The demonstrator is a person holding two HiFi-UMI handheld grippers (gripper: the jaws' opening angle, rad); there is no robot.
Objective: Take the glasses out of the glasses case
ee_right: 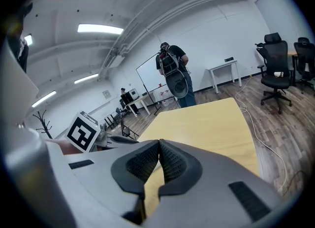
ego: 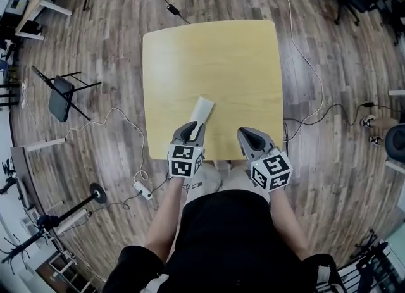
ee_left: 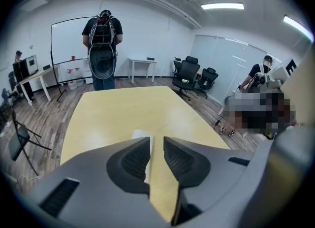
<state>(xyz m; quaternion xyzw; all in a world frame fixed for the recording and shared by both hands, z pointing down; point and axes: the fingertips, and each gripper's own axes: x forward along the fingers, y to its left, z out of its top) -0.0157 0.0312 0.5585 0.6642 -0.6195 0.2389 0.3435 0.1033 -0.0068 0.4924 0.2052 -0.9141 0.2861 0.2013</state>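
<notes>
Hovering at the approach step: left gripper (ego: pixel 188 128) just behind the glasses case (ego: pixel 202 109), seemingly closed, lying on the table (ego: pixel 240 64) near its front edge; jaws slightly apart, empty. Right gripper (ego: pixel 247 135) pinched together, empty. Next calls for pinning the case and lifting its lid.

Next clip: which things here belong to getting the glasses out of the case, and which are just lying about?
Job: glasses case on the table; left gripper, jaws slightly apart; right gripper, jaws together, empty.
Lying about: folding chair, power strip, floor cables, office chairs, standing person with backpack.
</notes>
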